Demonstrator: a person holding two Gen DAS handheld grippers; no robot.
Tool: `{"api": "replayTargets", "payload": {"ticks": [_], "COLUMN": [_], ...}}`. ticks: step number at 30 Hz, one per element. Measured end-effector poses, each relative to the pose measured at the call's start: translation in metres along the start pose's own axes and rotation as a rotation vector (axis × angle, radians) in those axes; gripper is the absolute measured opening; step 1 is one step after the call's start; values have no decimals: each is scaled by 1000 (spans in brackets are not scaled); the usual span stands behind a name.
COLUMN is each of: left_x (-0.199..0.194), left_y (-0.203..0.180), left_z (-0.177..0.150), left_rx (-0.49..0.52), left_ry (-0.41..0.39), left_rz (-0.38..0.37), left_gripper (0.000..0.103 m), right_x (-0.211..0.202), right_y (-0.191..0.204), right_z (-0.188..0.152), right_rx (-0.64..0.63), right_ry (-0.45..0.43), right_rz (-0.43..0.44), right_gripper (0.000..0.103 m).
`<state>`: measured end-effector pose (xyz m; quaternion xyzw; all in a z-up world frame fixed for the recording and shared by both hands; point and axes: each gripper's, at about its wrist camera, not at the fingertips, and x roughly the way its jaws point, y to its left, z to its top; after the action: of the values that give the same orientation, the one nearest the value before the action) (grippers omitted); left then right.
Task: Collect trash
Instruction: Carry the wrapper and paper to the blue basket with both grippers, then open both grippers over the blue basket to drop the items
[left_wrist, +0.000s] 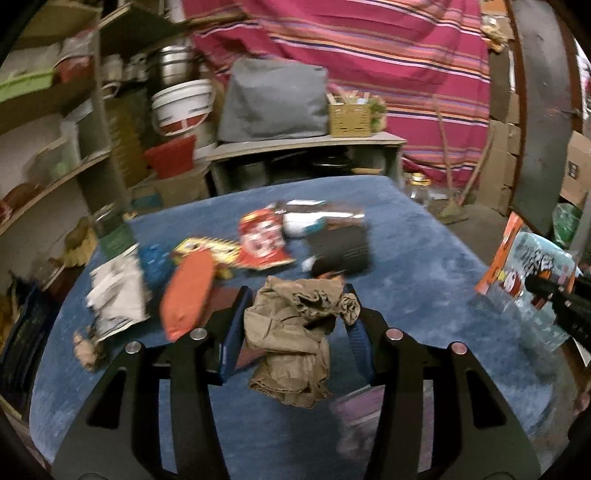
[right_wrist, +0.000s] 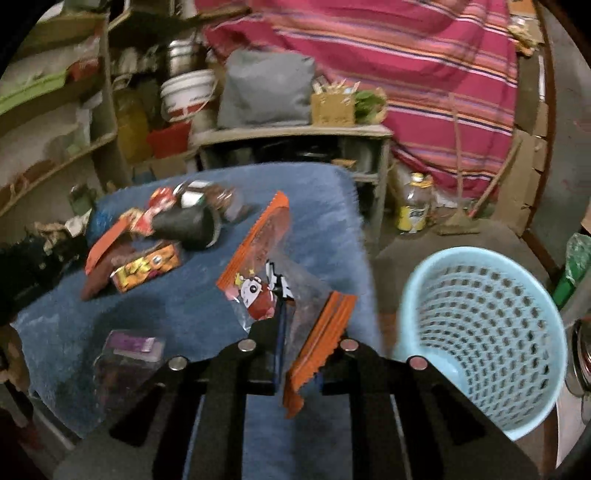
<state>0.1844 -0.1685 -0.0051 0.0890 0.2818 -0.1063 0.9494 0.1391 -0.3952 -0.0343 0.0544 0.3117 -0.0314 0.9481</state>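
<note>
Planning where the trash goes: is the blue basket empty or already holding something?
Empty as far as shown: the blue basket stands upright beside the table, and only its bare perforated wall shows inside, down to the bottom.

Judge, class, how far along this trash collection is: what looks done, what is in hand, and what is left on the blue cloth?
Done: nothing shows inside the blue basket yet. In hand: the left gripper clamps a crumpled brown paper bag, and the right gripper pinches an orange-edged clear wrapper. Left: the red wrapper, orange packet, white paper and purple wrapper lie on the blue cloth.
</note>
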Motion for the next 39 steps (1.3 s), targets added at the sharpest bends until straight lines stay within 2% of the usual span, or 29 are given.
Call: {"api": "replayTargets", "payload": {"ticks": [5, 13, 17, 25, 32, 37, 39], "left_x": [6, 14, 19, 40, 59, 61, 60], "left_y": [-52, -151, -201, -275, -303, -298, -292], "left_z": [15, 34, 37, 36, 38, 44, 47], "left_rx": [26, 78, 104, 142, 173, 159, 151], "left_ry": [1, -15, -14, 34, 55, 42, 35], "left_rz": [-64, -204, -276, -358, -375, -366, -360], "left_gripper": [48, 48, 48, 48, 51, 74, 76], "right_x": [-22, -46, -49, -43, -39, -36, -33], "right_y": [-63, -159, -189, -230, -248, -253, -249], "right_z": [4, -2, -8, -23, -26, -28, -28], "right_rx": [71, 155, 177, 215, 228, 235, 232], "right_ry": [-38, -45, -35, 0, 6, 10, 16], "right_rz": [-61, -194, -229, -264, -271, -267, -265], "right_gripper": [13, 13, 13, 13, 13, 13, 13]}}
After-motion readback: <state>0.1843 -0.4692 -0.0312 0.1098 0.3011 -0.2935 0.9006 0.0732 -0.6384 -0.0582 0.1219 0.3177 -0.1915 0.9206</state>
